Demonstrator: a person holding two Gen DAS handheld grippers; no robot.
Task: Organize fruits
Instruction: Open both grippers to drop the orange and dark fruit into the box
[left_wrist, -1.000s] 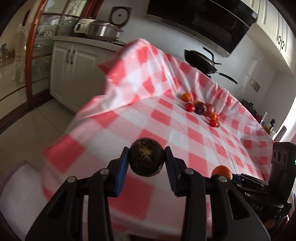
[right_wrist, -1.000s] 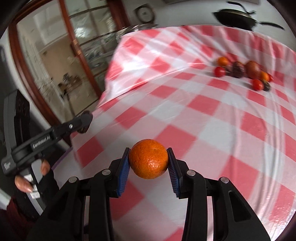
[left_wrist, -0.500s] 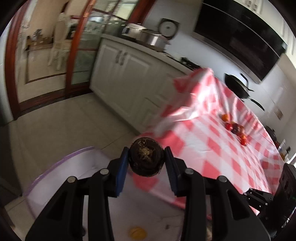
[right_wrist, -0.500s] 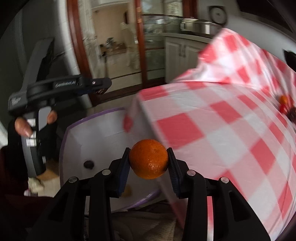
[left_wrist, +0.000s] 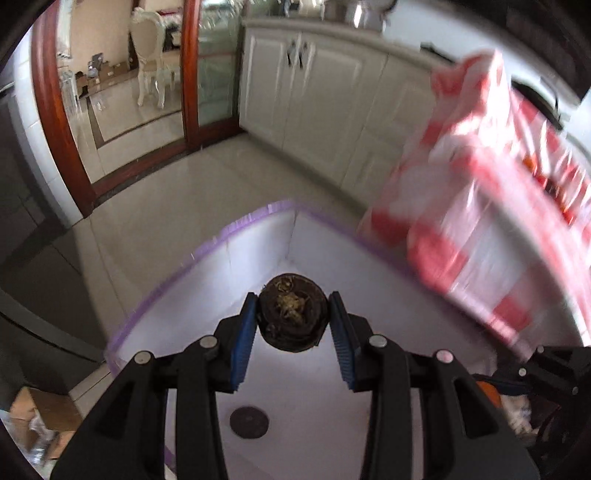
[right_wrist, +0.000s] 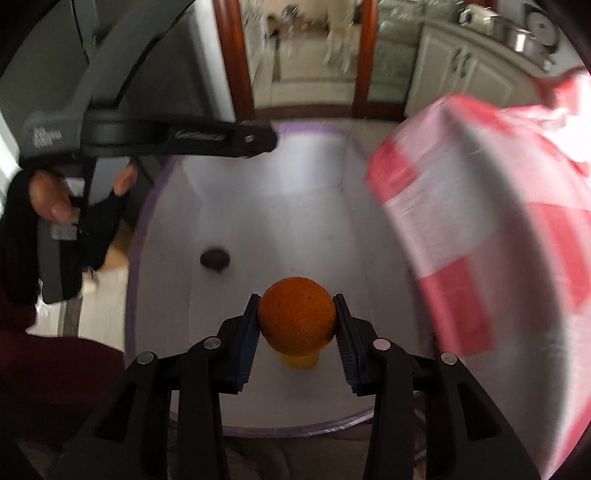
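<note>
Left gripper (left_wrist: 293, 320): closed on a dark mangosteen (left_wrist: 293, 317), held above the white bin (left_wrist: 207, 258). Right gripper (right_wrist: 297, 319): clamped on an orange (right_wrist: 296, 319) over the same bin. Bin floor: one dark fruit (right_wrist: 214, 259), one yellow item (right_wrist: 299, 360). Checked tablecloth (right_wrist: 498, 240) alongside.

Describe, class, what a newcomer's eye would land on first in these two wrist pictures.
First, the bright orange clamped in the right tongs, above the white bin with the purple rim. Next, the dark, rough fruit pinched in the left tongs, over the same bin. Then the red-and-white checked tablecloth hanging down at the right.
</note>
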